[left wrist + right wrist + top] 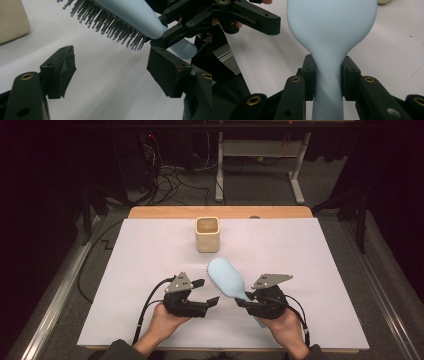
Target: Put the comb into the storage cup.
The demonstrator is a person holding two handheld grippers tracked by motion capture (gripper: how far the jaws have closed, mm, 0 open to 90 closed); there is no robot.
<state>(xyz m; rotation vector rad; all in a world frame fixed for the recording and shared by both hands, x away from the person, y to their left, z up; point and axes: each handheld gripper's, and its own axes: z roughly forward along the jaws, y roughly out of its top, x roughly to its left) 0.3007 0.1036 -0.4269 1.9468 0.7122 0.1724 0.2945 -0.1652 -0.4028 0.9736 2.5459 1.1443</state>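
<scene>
White bench [150,270], dark room beyond. We see the right tool [243,299] clamped on the brush [227,277] at its neck, head lifted clear toward frame centre, likely for carrying to the cup [207,234] above. Left tool [210,292] stands wide with nothing between its jaws, just beside the bristles.

Left gripper [111,72] jaws wide apart over white table [107,95]; pale blue hairbrush [130,15] above, bristles down; beige cup [11,21] far left
</scene>
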